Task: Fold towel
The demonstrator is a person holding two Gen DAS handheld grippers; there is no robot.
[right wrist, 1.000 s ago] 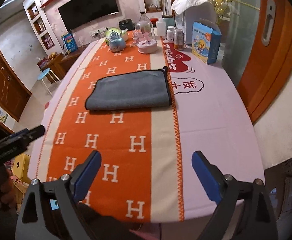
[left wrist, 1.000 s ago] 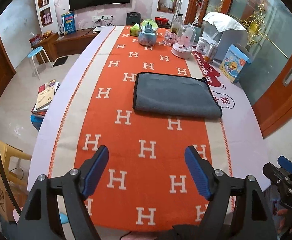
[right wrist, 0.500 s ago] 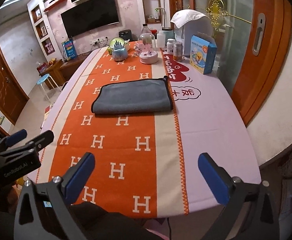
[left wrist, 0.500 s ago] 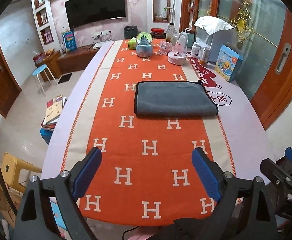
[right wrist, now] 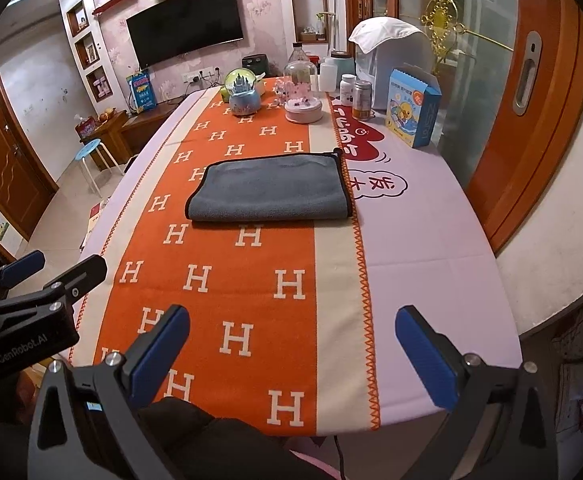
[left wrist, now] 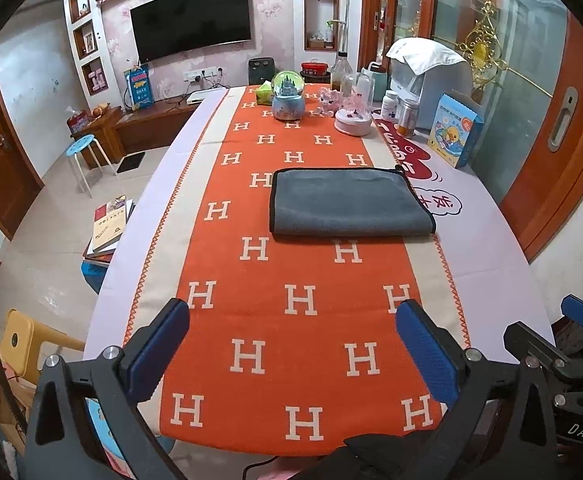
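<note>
A grey towel with a black edge lies folded flat on the orange H-patterned runner in the middle of the table. It also shows in the right wrist view. My left gripper is open and empty, held near the table's front edge, well short of the towel. My right gripper is open and empty too, beside the left one, which shows at the left of the right wrist view.
A snow globe, a glass dome on a pink base, jars, a blue carton and a covered appliance crowd the far end. An orange door is at the right. A yellow stool and books are at the left.
Both grippers have pulled back from the towel and risen toward the table's front edge. The towel has stayed put and looks smaller and farther off.
</note>
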